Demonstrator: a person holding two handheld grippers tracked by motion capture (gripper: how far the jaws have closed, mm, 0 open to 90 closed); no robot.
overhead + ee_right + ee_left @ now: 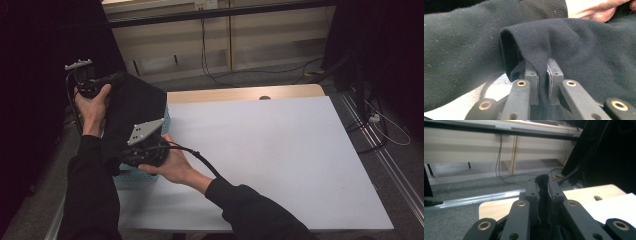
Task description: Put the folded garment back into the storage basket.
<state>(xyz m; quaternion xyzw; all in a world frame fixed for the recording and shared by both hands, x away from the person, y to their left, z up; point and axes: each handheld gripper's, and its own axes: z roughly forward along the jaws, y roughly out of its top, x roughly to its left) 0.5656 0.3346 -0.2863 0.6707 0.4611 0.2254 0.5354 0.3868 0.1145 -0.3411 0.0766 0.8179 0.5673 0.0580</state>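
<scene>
Left gripper (542, 192) and right gripper (542, 72) both clamped on black cloth (132, 107), held over teal basket (135, 176) at left of frame

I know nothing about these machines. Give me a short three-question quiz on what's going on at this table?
1. True or false: each hand-held gripper pinches a fold of the black cloth.
2. What does the cloth hang over? A) a teal basket B) a metal pot C) a wooden crate
3. Fill in: the tabletop is covered by a pale ____ sheet.

Key: 1 true: the left hand-held gripper and the right hand-held gripper both clamp black fabric. 2 A, the teal basket. 3 white.
</scene>
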